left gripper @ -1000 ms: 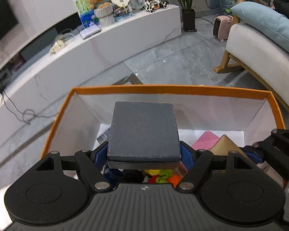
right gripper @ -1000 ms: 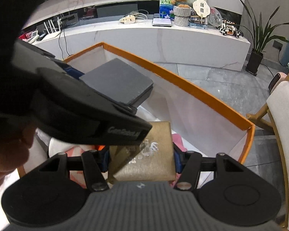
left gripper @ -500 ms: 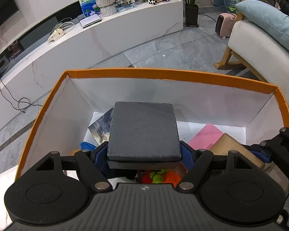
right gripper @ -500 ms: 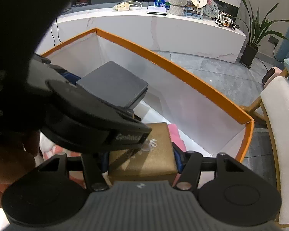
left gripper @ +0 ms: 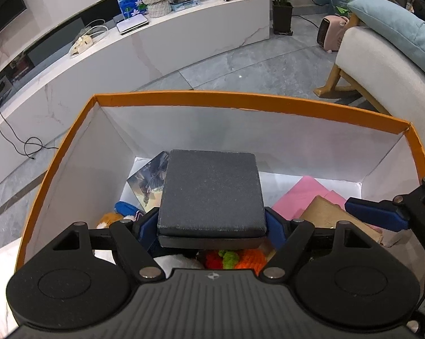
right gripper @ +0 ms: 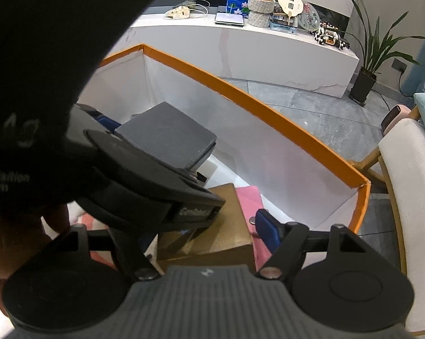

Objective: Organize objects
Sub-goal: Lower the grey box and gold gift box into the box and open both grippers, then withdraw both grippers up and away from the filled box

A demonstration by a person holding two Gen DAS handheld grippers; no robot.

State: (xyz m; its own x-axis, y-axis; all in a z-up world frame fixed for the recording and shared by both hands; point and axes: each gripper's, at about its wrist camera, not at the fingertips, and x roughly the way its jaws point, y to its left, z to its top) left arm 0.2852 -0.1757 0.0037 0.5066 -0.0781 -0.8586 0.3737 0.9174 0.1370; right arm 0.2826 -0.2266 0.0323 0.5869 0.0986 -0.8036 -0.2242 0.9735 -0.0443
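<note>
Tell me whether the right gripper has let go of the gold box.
Released: the right gripper is open, its blue finger clear of the gold box.

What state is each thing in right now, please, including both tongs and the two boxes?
Left tongs: shut on dark grey box, held over the bin.
Right tongs: open, gold box between them, apparently released.
Orange-rimmed bin: open-topped, partly filled.

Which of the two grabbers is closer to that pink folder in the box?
Right. The right gripper is open around the gold box lying on the pink folder; the left gripper holds the dark box beside it.
</note>
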